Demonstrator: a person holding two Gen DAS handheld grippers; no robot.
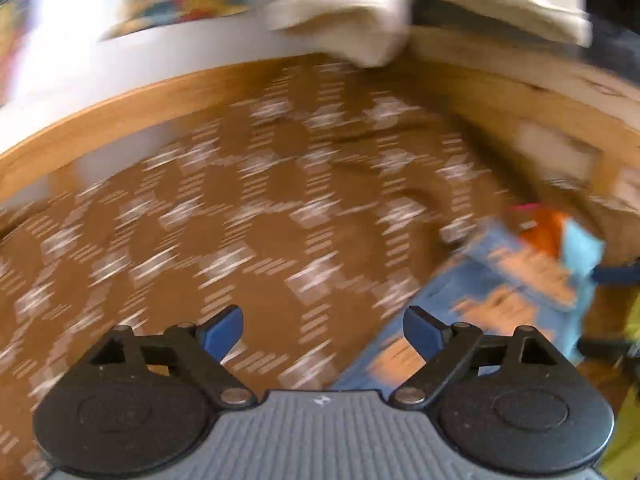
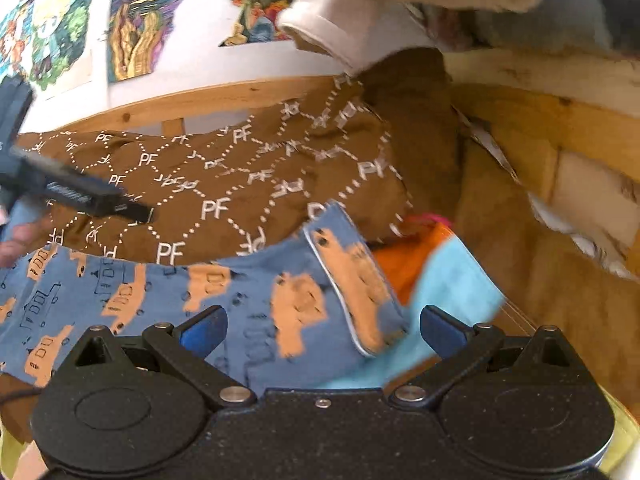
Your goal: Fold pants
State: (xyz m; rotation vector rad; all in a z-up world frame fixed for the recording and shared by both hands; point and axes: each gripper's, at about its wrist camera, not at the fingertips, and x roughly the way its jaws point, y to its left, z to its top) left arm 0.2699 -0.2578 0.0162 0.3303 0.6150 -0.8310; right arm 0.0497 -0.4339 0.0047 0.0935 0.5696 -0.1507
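Brown fabric, printed with white "PF" lettering in a dotted lattice: bed cover (image 2: 248,184), largest surface in view, filling the left wrist view (heavily blurred there) and bounded by a pale wooden frame (image 2: 224,98).

Blue pants (image 2: 168,292) with orange vehicle print: lying on the cover, spread leftward across the right wrist view, directly under and ahead of the right gripper. One flap (image 2: 352,280) turned up at the right end, pale lining edge showing. In the left wrist view, seen only at lower right, smeared.

Right gripper (image 2: 322,330): fingers wide apart, nothing between them, poised over the garment. Left gripper (image 1: 323,330): fingers likewise wide, empty, over bare cover with the pants just beside its right finger.

Step in hand, judged: approach for a first grasp; garment not yet folded. Next move calls for each gripper to close on one edge or corner of the same layer (waistband or hem, cannot tell which end is which), then lift and carry across.

Surroundings: orange and light-blue cloths (image 2: 448,280) touching the pants at the turned flap, liable to be pinched together with it. White garment (image 2: 384,4) draped over the frame at the top. Colourful posters (image 2: 148,16) on the wall behind. Dark device (image 2: 72,196) at left edge, a hand beside it.
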